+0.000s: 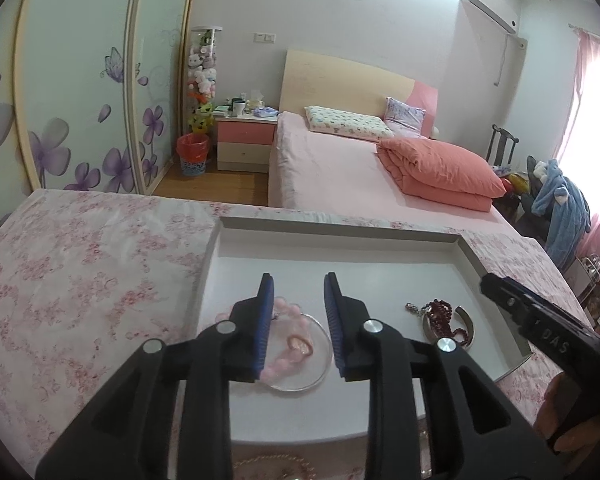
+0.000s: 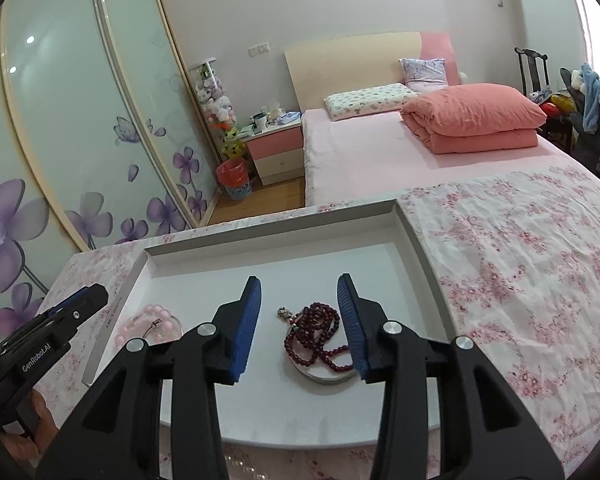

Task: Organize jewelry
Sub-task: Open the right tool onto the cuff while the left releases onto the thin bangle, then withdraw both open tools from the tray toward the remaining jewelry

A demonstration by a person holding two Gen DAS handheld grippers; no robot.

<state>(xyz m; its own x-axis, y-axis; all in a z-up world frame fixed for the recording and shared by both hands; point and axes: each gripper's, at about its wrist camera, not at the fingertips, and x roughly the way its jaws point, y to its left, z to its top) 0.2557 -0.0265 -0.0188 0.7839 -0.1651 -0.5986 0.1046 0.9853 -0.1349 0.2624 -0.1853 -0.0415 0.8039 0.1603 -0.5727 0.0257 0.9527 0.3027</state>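
- Left tool (image 1: pixel 298 326): jaws apart, nothing pinched, hovering over a clear glass bangle (image 1: pixel 300 354) and pale pink bead bracelet (image 1: pixel 288 344) in the white tray (image 1: pixel 340 236).
- Right tool (image 2: pixel 300 326): jaws also apart, empty, over a dark red bead strand (image 2: pixel 320 332) heaped on a pale bangle (image 2: pixel 324 376), same tray.
- Handling, my guess: beads light, floppy, slippery; pinch across a bunched bit. Bangles stiff, prob. fragile; grip the rim.
- Red heap's long axis runs toward/away from the tool, silver charm (image 2: pixel 284 313) at the far left end.
- Tray sits on a floral-cloth desk (image 2: pixel 520 260).

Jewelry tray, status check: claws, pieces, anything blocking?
Left claw open over pink bead bracelet and clear bangle. Right claw open over dark red bead strand. Both in white tray. Nothing blocking.
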